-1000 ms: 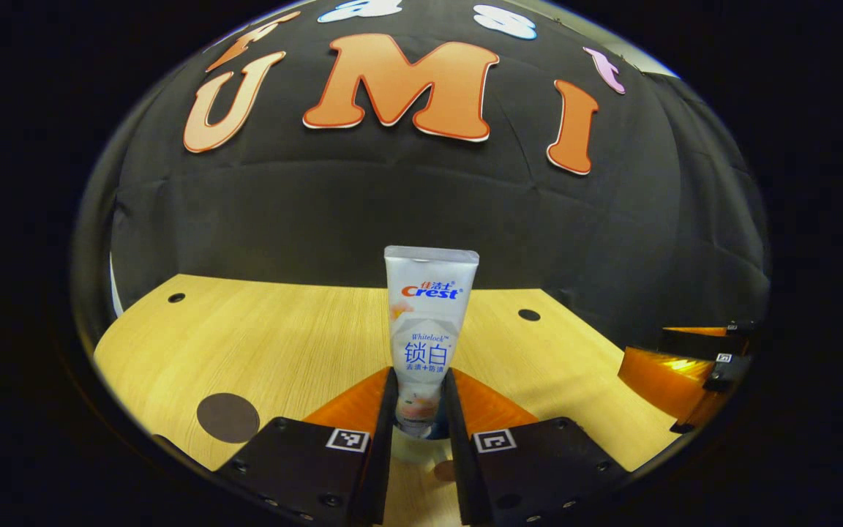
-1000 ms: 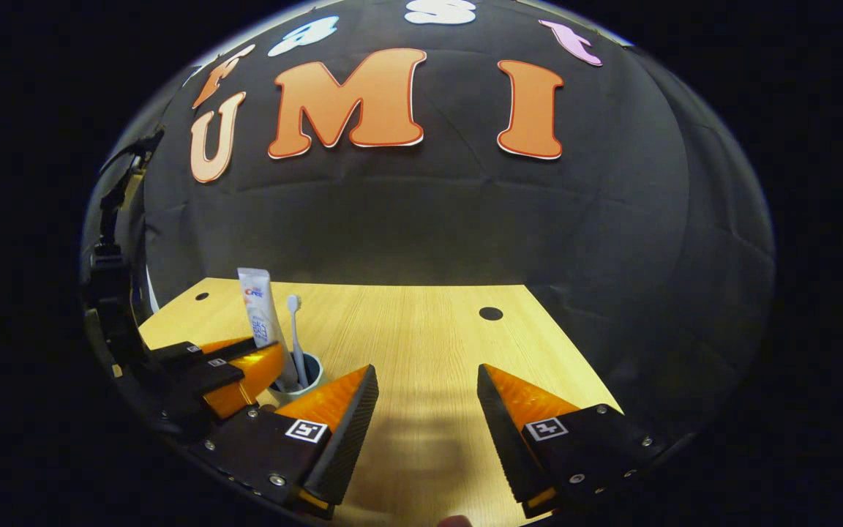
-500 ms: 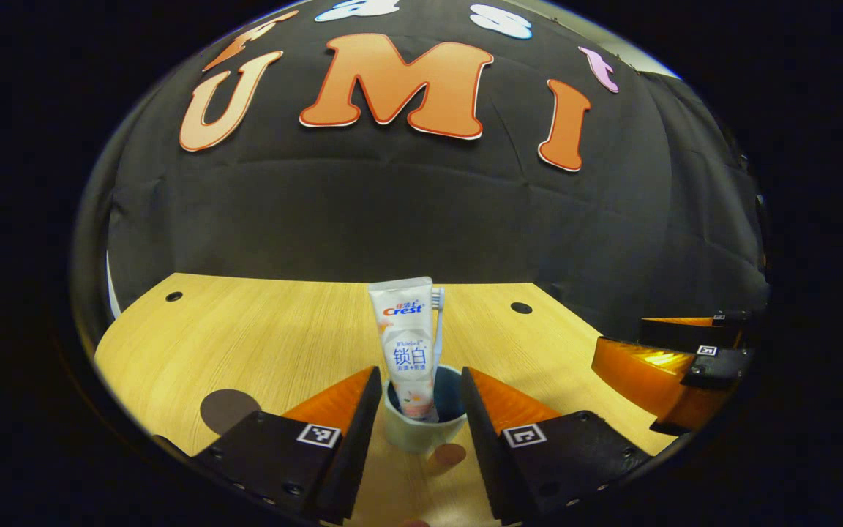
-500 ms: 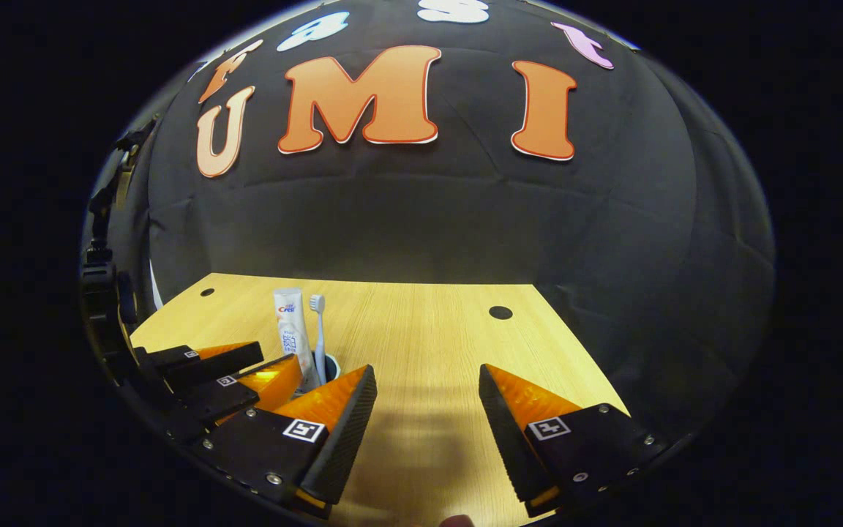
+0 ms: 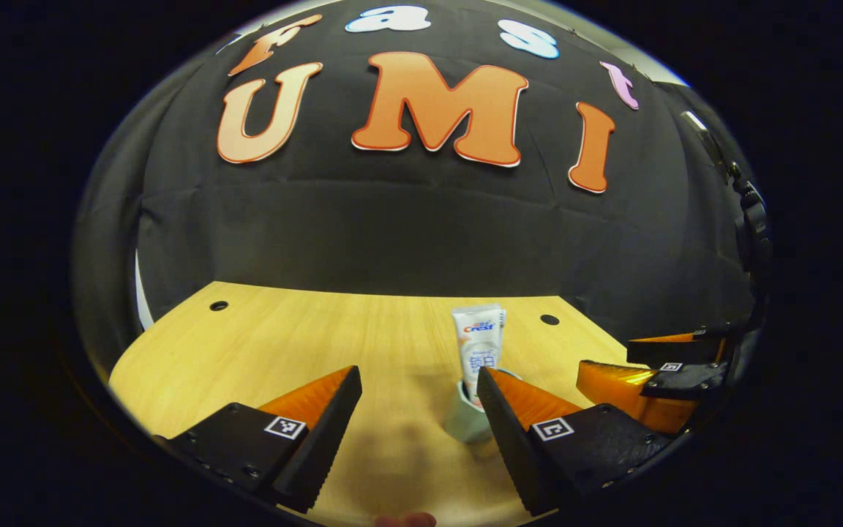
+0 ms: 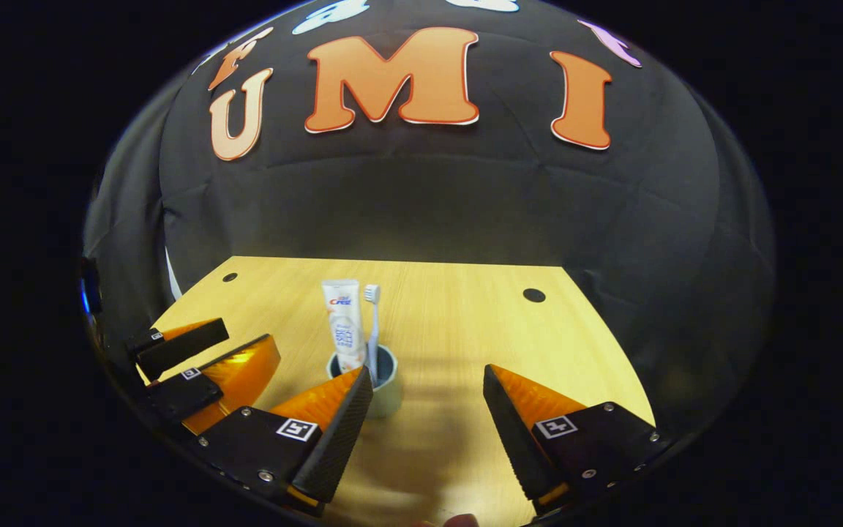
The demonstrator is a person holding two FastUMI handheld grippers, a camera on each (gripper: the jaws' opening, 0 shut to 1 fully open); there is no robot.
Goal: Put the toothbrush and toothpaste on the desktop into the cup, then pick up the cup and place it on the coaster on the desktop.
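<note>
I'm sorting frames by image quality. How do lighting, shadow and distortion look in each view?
Left gripper view: fisheye bends the desktop edge; a soft shadow lies between the open left claw fingers; the toothpaste is sharp. Right gripper view: same bowing; shadow spreads by the cup; the toothbrush reads clearly.

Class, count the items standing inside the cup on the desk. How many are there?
2. The toothpaste tube stands upright in the cup, and the toothbrush stands just beside it, head up. Anything lower inside would be hidden.

A pale wooden tabletop [image 6: 451, 322] with small dark round holes [image 6: 534, 295] meets the black cloth wall [image 6: 429, 212].
</note>
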